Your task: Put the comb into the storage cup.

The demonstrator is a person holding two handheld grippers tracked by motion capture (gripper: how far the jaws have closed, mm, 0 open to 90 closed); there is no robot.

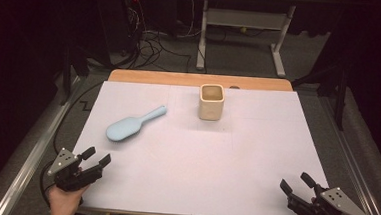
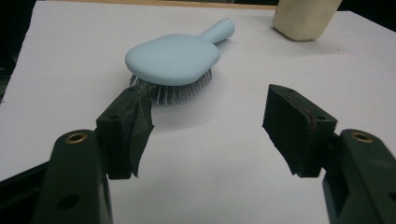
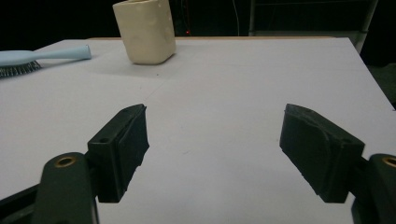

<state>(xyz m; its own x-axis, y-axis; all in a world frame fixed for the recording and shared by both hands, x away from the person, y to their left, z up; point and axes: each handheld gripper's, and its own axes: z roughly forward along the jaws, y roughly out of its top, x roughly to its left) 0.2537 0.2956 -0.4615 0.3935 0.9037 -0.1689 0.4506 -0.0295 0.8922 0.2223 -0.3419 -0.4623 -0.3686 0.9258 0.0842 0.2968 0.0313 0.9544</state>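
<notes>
A light blue hairbrush [image 1: 132,124] lies bristles down on the white table cover, its handle pointing to the far right. In the left gripper view the hairbrush [image 2: 173,58] is just ahead of the open jaws. A cream square cup [image 1: 211,102] stands upright near the far edge, and the cup [image 3: 145,31] also appears at the upper left of the right gripper view. My left gripper [image 1: 97,156] is open at the near left corner, a short way in front of the brush. My right gripper [image 1: 297,182] is open at the near right corner, with nothing between its jaws.
The white cover [image 1: 195,158] lies over a wooden table [image 1: 200,80] whose bare edge shows at the back. Cables and a metal desk frame [image 1: 243,35] stand on the floor beyond. Metal rails run along both sides of the table.
</notes>
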